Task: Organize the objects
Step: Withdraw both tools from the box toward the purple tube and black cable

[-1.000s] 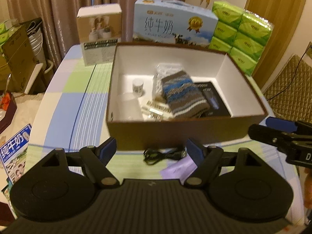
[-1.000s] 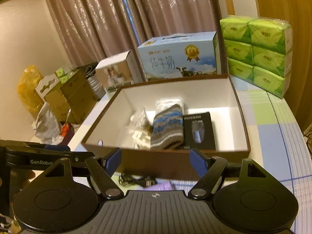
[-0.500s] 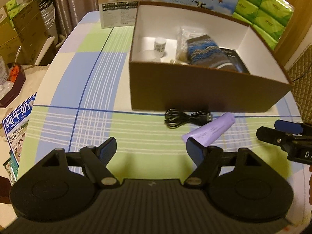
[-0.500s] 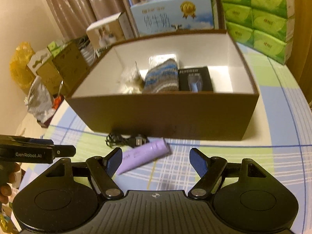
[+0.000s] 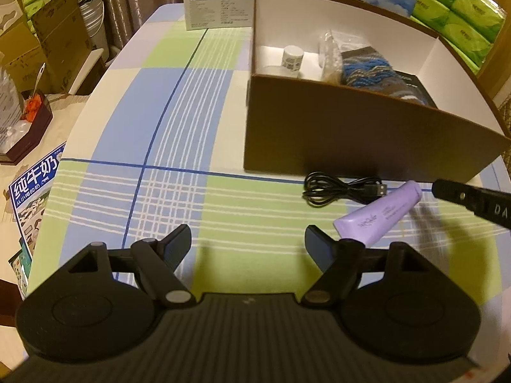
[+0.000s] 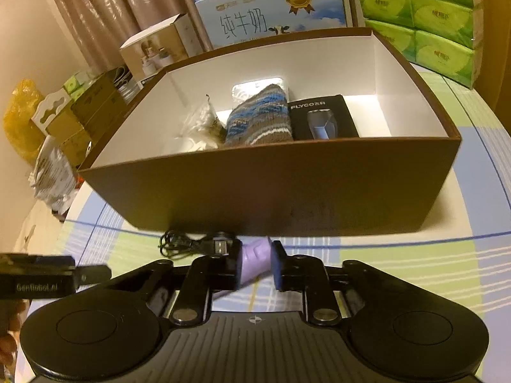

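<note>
A purple tube [image 5: 378, 217] lies on the checked tablecloth in front of the brown box [image 5: 351, 137]. A coiled black USB cable [image 5: 341, 188] lies just left of it. In the right wrist view my right gripper [image 6: 255, 263] is shut on the purple tube [image 6: 255, 261], with the cable [image 6: 194, 242] to its left. My left gripper [image 5: 247, 244] is open and empty above the cloth, left of the tube. The box [image 6: 271, 191] holds a knitted sock [image 6: 258, 118], a black shaver box [image 6: 322, 118] and small packets.
A milk carton box [image 6: 271, 12], green tissue packs [image 6: 421, 16] and a small white box [image 5: 220, 3] stand behind the brown box. Cardboard boxes [image 5: 48, 41] and clutter sit off the table's left edge. Open tablecloth [image 5: 153, 146] lies left of the box.
Both grippers have lowered toward the table front. My right gripper, open before, has moved onto the purple tube and shut on it. My left gripper stays open.
</note>
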Available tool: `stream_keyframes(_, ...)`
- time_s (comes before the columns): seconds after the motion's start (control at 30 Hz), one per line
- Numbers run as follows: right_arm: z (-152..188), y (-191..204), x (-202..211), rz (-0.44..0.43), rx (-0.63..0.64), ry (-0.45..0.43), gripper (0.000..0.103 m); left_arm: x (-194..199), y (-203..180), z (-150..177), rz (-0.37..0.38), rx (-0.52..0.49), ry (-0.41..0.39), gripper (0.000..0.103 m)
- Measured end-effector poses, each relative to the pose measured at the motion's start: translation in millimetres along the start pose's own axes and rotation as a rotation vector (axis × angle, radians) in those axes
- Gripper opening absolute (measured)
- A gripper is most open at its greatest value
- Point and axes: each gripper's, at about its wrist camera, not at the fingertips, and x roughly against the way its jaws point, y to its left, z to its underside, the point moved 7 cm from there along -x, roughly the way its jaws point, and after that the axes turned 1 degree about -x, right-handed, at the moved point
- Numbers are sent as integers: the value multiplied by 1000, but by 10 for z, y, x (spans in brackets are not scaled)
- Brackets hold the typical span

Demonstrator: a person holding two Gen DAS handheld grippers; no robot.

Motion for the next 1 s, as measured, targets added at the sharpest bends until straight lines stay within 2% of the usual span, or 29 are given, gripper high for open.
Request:
stream_keyframes(0.17, -46, 90, -136, -4, 53, -1, 3, -36, 88, 8, -7, 15, 9, 75)
stream_keyframes(0.37, -63, 180, -386, 9, 133, 13, 2, -45, 161, 24, -13, 28, 15, 75)
stream_keyframes(0.47, -1, 157, -481, 17, 152, 47, 2, -50, 184, 49, -14, 37, 18, 75)
stream_keyframes(0.57, 134, 84, -519, 35, 145, 120, 1, -55, 217, 83, -15, 48, 25, 75)
stream_keyframes(0.63, 279, 2, -505, 32, 111, 173, 2, -53, 236, 101, -17, 56, 26, 75)
stream_keyframes(0.8, 525, -142, -244, -7, 63, 189, 2, -65, 252, 149, -15, 62, 35, 75)
stream_keyframes(0.9, 556, -198, -109, 1, 39, 175, 2, -73, 235, 169, -15, 57, 38, 75)
stream_keyframes(1.0, 510, -152, -9, -27, 41, 141, 2, -74, 196, 180, -14, 48, 39, 75)
